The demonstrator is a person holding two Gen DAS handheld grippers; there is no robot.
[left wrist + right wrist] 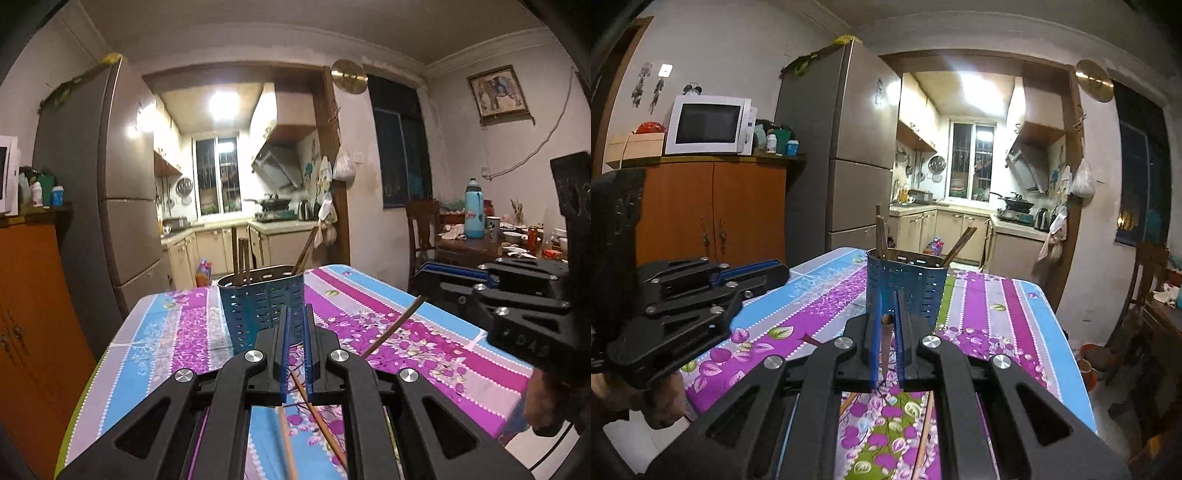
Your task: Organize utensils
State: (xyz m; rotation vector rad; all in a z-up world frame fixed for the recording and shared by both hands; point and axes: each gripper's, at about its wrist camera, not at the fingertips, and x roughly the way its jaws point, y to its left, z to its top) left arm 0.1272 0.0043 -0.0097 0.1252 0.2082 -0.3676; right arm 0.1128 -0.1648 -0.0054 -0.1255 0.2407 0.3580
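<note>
A blue perforated utensil holder (260, 306) stands on the floral tablecloth (177, 332) with several brown chopsticks standing in it; it also shows in the right wrist view (908, 284). My left gripper (296, 317) is nearly closed and empty, just in front of the holder. Loose chopsticks (317, 417) lie on the cloth beneath it. My right gripper (889, 306) is shut on a brown chopstick (886, 343), its tip pointing at the camera. The same chopstick (399, 325) sticks out over the table in the left wrist view.
The right gripper's body (517, 306) fills the right of the left wrist view; the left gripper's body (687, 302) is at the left of the right wrist view. More chopsticks (925, 439) lie on the cloth. A wooden cabinet (713, 210) and fridge (842, 147) stand behind.
</note>
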